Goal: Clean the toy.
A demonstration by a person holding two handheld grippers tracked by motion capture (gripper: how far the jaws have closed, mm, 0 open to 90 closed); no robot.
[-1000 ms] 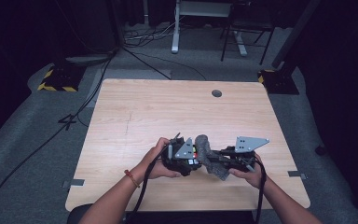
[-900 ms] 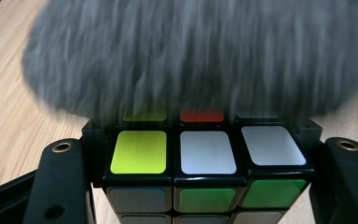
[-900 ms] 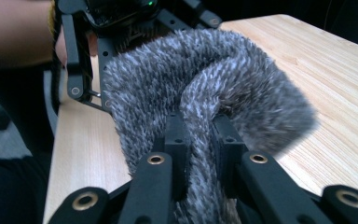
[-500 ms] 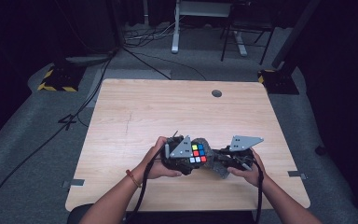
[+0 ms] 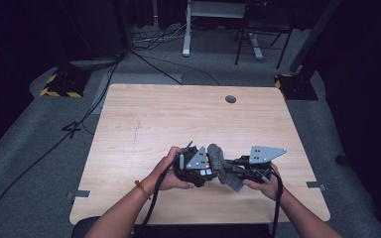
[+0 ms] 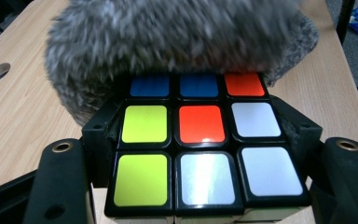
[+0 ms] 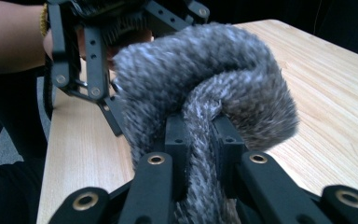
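A Rubik's cube (image 6: 200,154) sits between the jaws of my left gripper (image 6: 200,140), which is shut on its sides; yellow-green, orange, white and blue stickers face the camera. A grey fuzzy cloth (image 6: 168,42) lies over the cube's far edge and hides the top row in part. My right gripper (image 7: 201,133) is shut on a fold of that cloth (image 7: 205,70), with the left gripper's frame just behind it. In the high view both hands meet near the table's front, the left gripper (image 5: 198,168) and right gripper (image 5: 230,173) with the cloth (image 5: 218,163) between them.
The wooden table (image 5: 178,119) has a round cable hole (image 5: 230,99) at the back. Beyond the far edge are a desk frame (image 5: 186,29), a chair and floor cables (image 5: 104,89). Black-and-yellow blocks (image 5: 59,85) flank the back corners.
Half a second ago the cube's coloured face showed on top beside the cloth. Now the cloth lies across the cube again, and little of the cube shows from above. The hands barely shifted.
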